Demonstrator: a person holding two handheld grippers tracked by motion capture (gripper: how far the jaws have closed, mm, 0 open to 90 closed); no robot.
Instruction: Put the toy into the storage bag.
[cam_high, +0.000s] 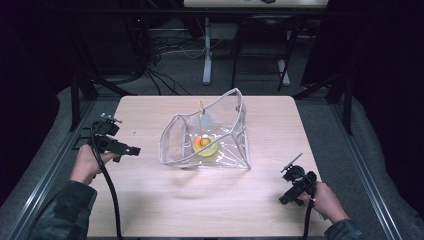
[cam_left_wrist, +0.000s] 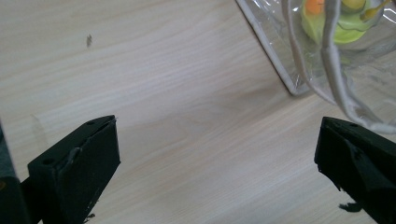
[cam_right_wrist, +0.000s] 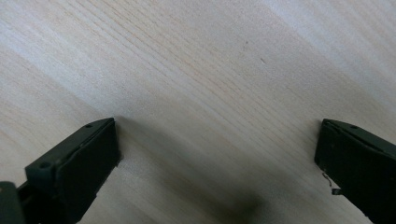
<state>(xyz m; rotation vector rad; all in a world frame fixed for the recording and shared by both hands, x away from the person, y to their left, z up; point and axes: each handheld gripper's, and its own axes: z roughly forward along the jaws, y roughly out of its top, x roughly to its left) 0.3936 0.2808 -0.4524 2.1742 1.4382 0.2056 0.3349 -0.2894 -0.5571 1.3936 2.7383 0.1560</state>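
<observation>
From the high view, a clear plastic pouch with pale grey piping (cam_high: 210, 137) stands open near the middle of a light wood-grain table (cam_high: 150, 210), its mouth gaping upward and toward the person. Inside it, on the bottom, lies a yellow-green bowl-like toy (cam_high: 207, 148) carrying a small orange ball (cam_high: 198, 140); a thin stick with a yellow tip (cam_high: 201, 116) rises behind them. The left gripper (cam_high: 134, 150), held in a hand (cam_high: 89, 162) at the table's left edge, points toward the pouch from near its left side without touching it. The right gripper (cam_high: 291, 164) sits well apart, near the table's front right corner, held in the other hand (cam_high: 326, 199).

In the left gripper view, the two black jaws stand wide apart over bare wood with nothing between them. The pouch's piped edge (cam_left_wrist: 336, 84) curves down just beyond the right-hand jaw, and the yellow-green toy (cam_left_wrist: 345, 21) shows through the plastic at the top.

In the right gripper view, the jaws are likewise spread wide and empty above the tabletop (cam_right_wrist: 196, 84).

Judged from this, the items already sit in the pouch, while any grasping, closing or moving of the pouch itself has not yet begun; the left gripper looks best placed to take hold first.
</observation>
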